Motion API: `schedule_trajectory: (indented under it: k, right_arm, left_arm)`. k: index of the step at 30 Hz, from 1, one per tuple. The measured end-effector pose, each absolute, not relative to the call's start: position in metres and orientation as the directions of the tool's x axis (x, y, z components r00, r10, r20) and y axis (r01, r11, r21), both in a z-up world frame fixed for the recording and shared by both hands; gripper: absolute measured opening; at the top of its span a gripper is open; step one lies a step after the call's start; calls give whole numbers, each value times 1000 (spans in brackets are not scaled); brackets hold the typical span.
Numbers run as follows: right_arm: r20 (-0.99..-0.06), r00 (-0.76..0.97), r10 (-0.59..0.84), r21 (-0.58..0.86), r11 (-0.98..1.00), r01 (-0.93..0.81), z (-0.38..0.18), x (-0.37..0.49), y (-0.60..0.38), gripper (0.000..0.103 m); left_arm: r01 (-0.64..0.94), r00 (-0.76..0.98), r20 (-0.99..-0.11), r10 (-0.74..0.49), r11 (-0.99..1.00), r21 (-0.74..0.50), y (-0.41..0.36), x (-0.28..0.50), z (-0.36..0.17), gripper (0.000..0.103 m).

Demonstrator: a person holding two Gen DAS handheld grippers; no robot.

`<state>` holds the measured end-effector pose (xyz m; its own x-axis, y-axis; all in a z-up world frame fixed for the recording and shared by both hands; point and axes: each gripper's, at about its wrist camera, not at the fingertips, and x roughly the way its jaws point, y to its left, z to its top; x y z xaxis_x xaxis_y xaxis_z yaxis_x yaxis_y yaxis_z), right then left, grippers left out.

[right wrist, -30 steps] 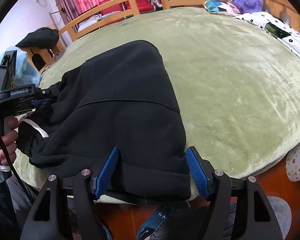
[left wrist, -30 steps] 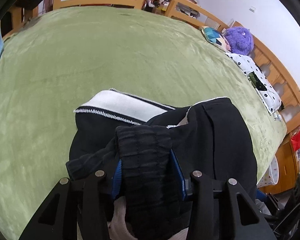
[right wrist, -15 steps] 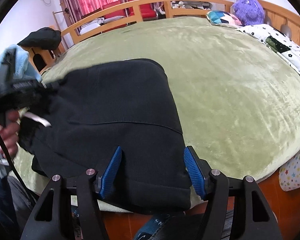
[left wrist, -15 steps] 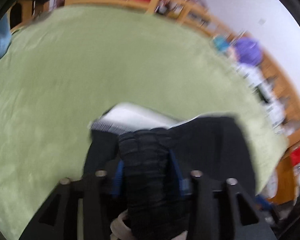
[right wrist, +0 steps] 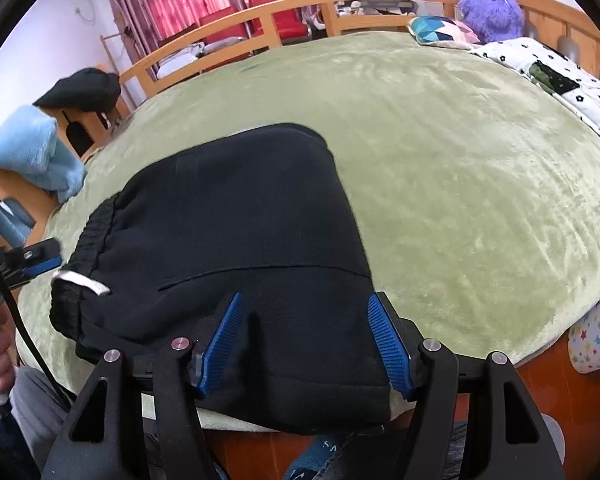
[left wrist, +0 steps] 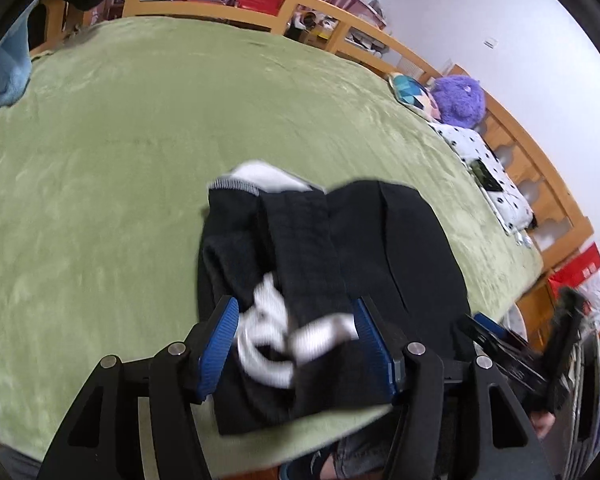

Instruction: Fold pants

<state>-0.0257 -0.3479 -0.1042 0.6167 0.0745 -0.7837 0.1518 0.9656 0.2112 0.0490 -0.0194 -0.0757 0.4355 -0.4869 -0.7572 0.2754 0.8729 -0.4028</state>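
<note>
Black pants (right wrist: 244, 216) lie folded in a bundle near the front edge of the green bed (right wrist: 460, 168). In the left wrist view the pants (left wrist: 380, 248) show a ribbed waistband, a white drawstring (left wrist: 276, 320) and a white-striped cuff (left wrist: 260, 178). My left gripper (left wrist: 296, 340) is open, its blue pads either side of the waistband and drawstring, not gripping. My right gripper (right wrist: 304, 344) is open over the near edge of the bundle. The left gripper also shows at the left edge of the right wrist view (right wrist: 28, 260).
A wooden rail (left wrist: 260, 4) runs around the bed. A purple plush toy (right wrist: 492, 12), a patterned cushion (right wrist: 440, 28) and a white dotted pillow (right wrist: 548, 76) lie at the far right. A blue towel (right wrist: 32, 152) and a dark garment (right wrist: 84, 88) sit at the left.
My left gripper has opened and let go of the waistband, which now lies on the bundle with the drawstring loose. My right gripper stays open and has shifted slightly.
</note>
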Motion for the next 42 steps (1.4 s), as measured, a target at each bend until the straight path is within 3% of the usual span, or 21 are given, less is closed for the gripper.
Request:
schedule_trajectory:
  k: [5, 6, 7, 8, 13, 15, 20, 27, 30, 32, 35, 39, 42]
  right_arm:
    - [-796, 603, -60, 30, 990, 138, -127, -25, -321, 71]
    - [-793, 604, -72, 14, 991, 136, -127, -26, -318, 72]
    - [-795, 602, -76, 4, 991, 130, -127, -27, -316, 72]
    - [-798, 598, -73, 1, 992, 123, -125, -26, -317, 72]
    - [-810, 585, -26, 50, 992, 113, -109, -25, -334, 70]
    - [-788, 613, -48, 34, 992, 121, -96, -23, -340, 70]
    - [-748, 662, -49, 49, 990, 129, -77, 4, -361, 70]
    - [-780, 624, 49, 179, 973, 148, -99, 58, -387, 70]
    - [-784, 613, 96, 220, 967, 129, -107, 65, -386, 70]
    - [-791, 599, 122, 241, 963, 122, -114, 67, -386, 70]
    - [-797, 589, 135, 252, 960, 121, -118, 69, -386, 70]
    - [-781, 600, 173, 292, 951, 105, -108, 74, -385, 70]
    - [-765, 619, 180, 282, 957, 69, -100, 75, -377, 70]
  left_arm:
    - [265, 393, -782, -483, 874, -407, -32, 30, -108, 57]
    - [260, 405, -778, -480, 877, -405, -34, 29, -115, 55]
    - [258, 399, -774, -492, 870, -420, -36, 29, -123, 44]
    - [249, 383, -777, -500, 866, -434, -35, 30, -127, 43]
    - [275, 356, -777, -519, 853, -444, -25, 26, -107, 37]
    - [296, 382, -773, -507, 859, -418, -20, 25, -94, 39]
    - [280, 460, -723, -515, 857, -432, -8, 57, -65, 55]
    - [270, 448, -733, -512, 859, -435, -49, 128, -84, 56]
    - [228, 381, -795, -472, 881, -414, -71, 150, -118, 55]
    - [219, 404, -799, -446, 895, -388, -75, 151, -126, 43]
    - [255, 431, -756, -493, 870, -422, -66, 147, -113, 35]
    - [250, 486, -671, -560, 824, -508, -37, 145, -80, 34]
    - [256, 521, -664, -537, 840, -478, -27, 150, -74, 34]
